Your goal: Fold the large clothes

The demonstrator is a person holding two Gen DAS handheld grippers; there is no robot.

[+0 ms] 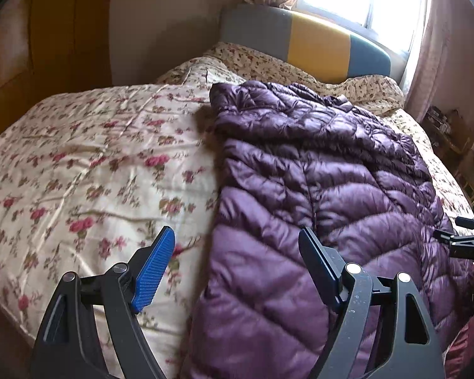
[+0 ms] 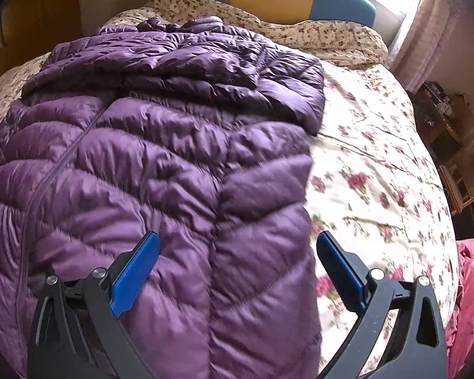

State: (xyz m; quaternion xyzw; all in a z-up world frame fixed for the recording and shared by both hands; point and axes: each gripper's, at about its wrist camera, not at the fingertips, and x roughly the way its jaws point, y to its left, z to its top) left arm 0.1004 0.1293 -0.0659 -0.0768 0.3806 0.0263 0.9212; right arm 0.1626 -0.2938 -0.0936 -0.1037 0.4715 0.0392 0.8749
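A purple quilted down jacket (image 1: 316,189) lies lengthwise on a bed with a floral quilt (image 1: 88,164), collar toward the headboard. Both sleeves look folded in over the body. It also shows in the right wrist view (image 2: 161,164). My left gripper (image 1: 237,246) is open and empty, hovering over the jacket's left hem edge. My right gripper (image 2: 237,252) is open and empty, over the jacket's right hem edge, with one finger above the quilt (image 2: 379,173). Part of the right gripper shows at the right edge of the left wrist view (image 1: 467,240).
A grey, yellow and blue headboard (image 1: 319,44) stands under a bright window with pink curtains (image 1: 433,47). A wooden wardrobe (image 1: 47,31) is at the left. Cluttered shelves (image 2: 448,132) stand to the right of the bed. A pink cloth (image 2: 470,284) lies at the bed's right corner.
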